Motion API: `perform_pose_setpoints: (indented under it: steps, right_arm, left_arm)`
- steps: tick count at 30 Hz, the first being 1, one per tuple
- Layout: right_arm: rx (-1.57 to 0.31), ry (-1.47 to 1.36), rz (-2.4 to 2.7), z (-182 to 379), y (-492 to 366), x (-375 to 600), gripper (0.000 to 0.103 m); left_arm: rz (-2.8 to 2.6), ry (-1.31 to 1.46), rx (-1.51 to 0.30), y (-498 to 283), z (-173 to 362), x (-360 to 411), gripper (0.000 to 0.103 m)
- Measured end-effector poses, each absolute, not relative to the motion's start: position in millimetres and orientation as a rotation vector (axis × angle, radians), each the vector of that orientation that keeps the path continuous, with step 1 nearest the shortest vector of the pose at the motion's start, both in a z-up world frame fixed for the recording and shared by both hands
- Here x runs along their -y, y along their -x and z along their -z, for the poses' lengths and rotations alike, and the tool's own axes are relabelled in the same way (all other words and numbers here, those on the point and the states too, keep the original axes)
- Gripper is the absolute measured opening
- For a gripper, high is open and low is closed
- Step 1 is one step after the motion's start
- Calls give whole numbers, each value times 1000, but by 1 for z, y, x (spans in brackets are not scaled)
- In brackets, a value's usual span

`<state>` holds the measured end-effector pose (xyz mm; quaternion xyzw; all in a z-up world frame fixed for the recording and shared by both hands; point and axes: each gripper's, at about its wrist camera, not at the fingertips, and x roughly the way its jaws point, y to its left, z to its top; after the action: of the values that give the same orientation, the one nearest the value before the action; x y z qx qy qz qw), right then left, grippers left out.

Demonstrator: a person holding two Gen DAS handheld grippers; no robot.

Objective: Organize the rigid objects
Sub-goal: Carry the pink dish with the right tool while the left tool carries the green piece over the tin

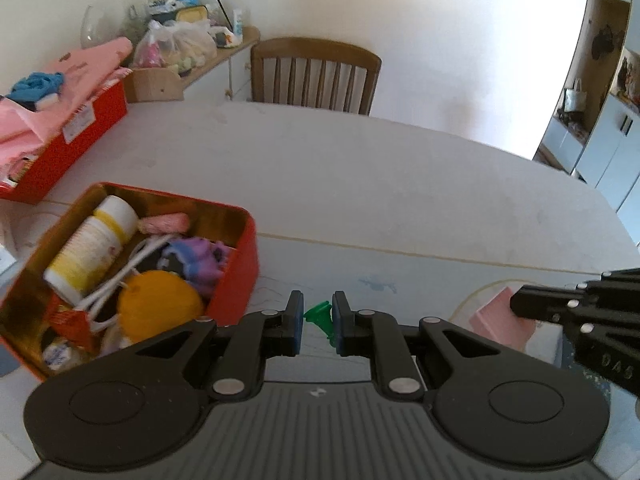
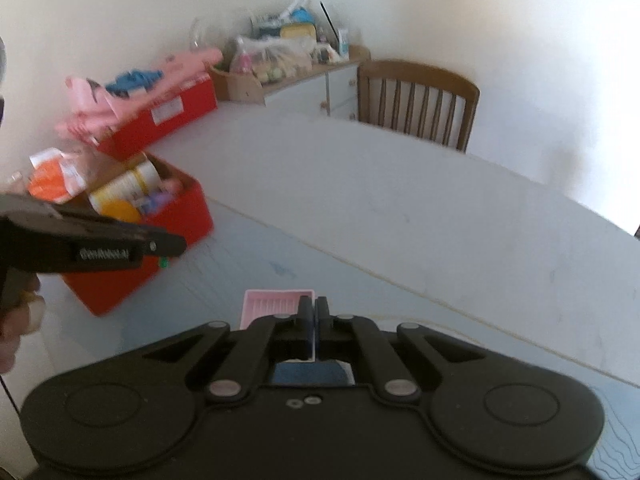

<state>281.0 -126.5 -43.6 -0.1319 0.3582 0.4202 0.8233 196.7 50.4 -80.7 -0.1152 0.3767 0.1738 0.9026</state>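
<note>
My left gripper [image 1: 317,322] holds a small green plastic piece [image 1: 322,317] between its pads, just right of the open red tin [image 1: 244,248]. The tin holds a white-and-yellow bottle [image 1: 90,246], an orange ball [image 1: 160,306], a purple toy [image 1: 198,260] and other small items. My right gripper [image 2: 314,320] is shut on the rim of a pink ribbed tray [image 2: 272,304] and holds it over the table. In the left wrist view the right gripper's fingers [image 1: 552,306] sit on the pink tray [image 1: 500,320]. In the right wrist view the left gripper [image 2: 168,246] is in front of the tin [image 2: 176,216].
A second red box [image 1: 80,136] piled with pink cloth stands at the table's far left. A wooden chair [image 1: 316,74] is behind the white table [image 1: 360,184]. A cluttered sideboard [image 1: 188,36] stands against the wall. An orange packet [image 2: 52,178] lies beside the tin.
</note>
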Motion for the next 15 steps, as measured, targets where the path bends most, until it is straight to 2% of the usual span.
perform_pose_setpoints:
  steps: [15]
  right_arm:
    - [-715, 225, -998, -4, -251, 39, 1]
  left_arm:
    - [-456, 269, -715, -135, 38, -128, 15]
